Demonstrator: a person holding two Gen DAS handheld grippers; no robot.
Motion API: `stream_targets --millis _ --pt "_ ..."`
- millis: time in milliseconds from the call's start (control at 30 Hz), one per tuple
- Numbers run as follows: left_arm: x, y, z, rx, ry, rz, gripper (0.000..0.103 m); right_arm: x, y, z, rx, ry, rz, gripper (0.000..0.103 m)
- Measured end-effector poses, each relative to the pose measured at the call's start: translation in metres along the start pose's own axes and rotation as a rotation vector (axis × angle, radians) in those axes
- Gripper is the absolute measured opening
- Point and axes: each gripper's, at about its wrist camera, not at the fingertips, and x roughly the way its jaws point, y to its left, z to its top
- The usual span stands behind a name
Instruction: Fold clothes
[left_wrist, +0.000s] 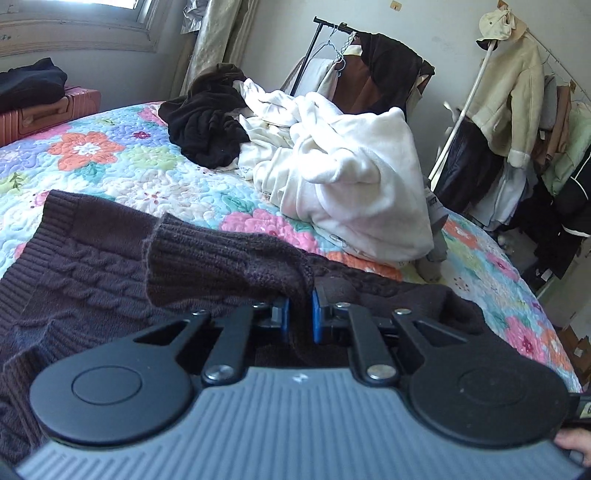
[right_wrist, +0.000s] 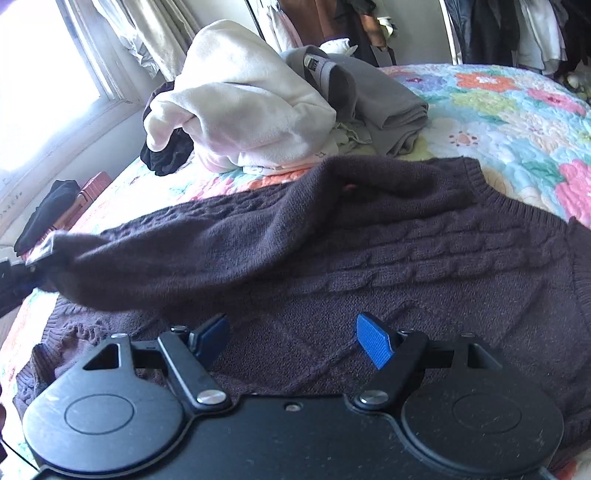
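Note:
A dark purple-brown cable-knit sweater (left_wrist: 92, 258) lies spread on the floral quilt; it fills the middle of the right wrist view (right_wrist: 369, 258). My left gripper (left_wrist: 300, 308) is shut on the sweater's sleeve (left_wrist: 221, 262) and holds the cuff folded over the body. That sleeve stretches to the left in the right wrist view (right_wrist: 166, 258), where the left gripper (right_wrist: 33, 260) shows at the left edge. My right gripper (right_wrist: 291, 339) is open and empty, just above the sweater's body.
A pile of unfolded clothes sits behind the sweater: a white fleece (left_wrist: 354, 173), a black garment (left_wrist: 207, 125) and a grey folded one (right_wrist: 380, 107). The floral quilt (left_wrist: 110, 155) covers the bed. Clothes racks (left_wrist: 517, 110) stand beyond the bed; a pink suitcase (left_wrist: 44, 110) is at left.

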Motion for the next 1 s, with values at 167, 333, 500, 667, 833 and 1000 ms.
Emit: stream_targets --millis 167,333,500,667,833,1000 --pt "-0.023 0.010 -0.007 -0.057 -0.018 0.021 0.010 0.006 0.005 -0.002 0.018 0.016 0.046 0.080" --pt "-0.050 0.041 0.001 -0.128 -0.083 0.067 0.010 0.011 0.016 -0.008 -0.018 0.029 0.043 0.080" --pt "-0.009 0.071 -0.028 -0.199 0.203 0.166 0.010 0.014 0.014 -0.011 -0.010 0.030 -0.013 0.080" --pt "0.000 0.067 -0.029 -0.157 0.254 0.204 0.010 0.006 0.020 0.010 -0.016 -0.013 -0.031 0.080" --pt "0.006 0.075 -0.032 -0.181 0.312 0.190 0.010 0.033 0.048 0.045 -0.153 0.062 -0.028 0.081" --pt "0.009 0.097 -0.033 -0.303 0.343 0.127 0.011 0.065 0.076 0.074 -0.384 0.057 -0.105 0.084"
